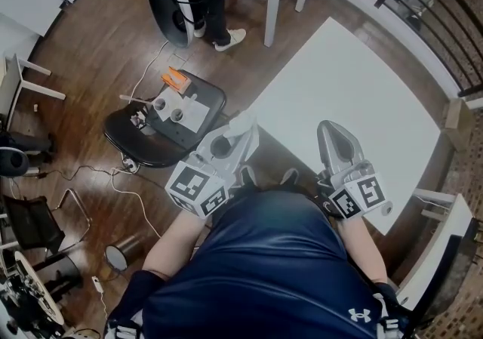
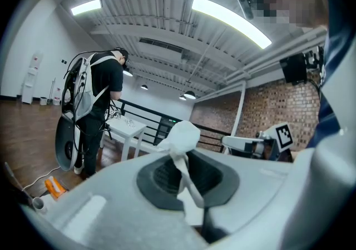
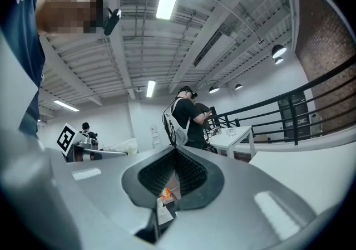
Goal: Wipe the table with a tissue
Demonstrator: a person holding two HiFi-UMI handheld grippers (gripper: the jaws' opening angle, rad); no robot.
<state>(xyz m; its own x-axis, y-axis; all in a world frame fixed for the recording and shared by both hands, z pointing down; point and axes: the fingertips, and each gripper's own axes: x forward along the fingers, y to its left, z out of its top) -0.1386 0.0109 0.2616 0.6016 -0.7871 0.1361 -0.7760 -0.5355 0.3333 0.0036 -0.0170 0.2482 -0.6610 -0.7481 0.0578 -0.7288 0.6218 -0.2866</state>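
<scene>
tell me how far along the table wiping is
Done: the tissue is pinched in the shut left tool. In hand: both tools are held up near the person's body, off the white table, and the right tool is shut on nothing. Left: all of the wiping. The tissue is not touching the table, and I cannot tell whether any part has been wiped.

left tool (image 1: 235,136) pinching tissue (image 1: 244,125), white table (image 1: 355,81)
</scene>
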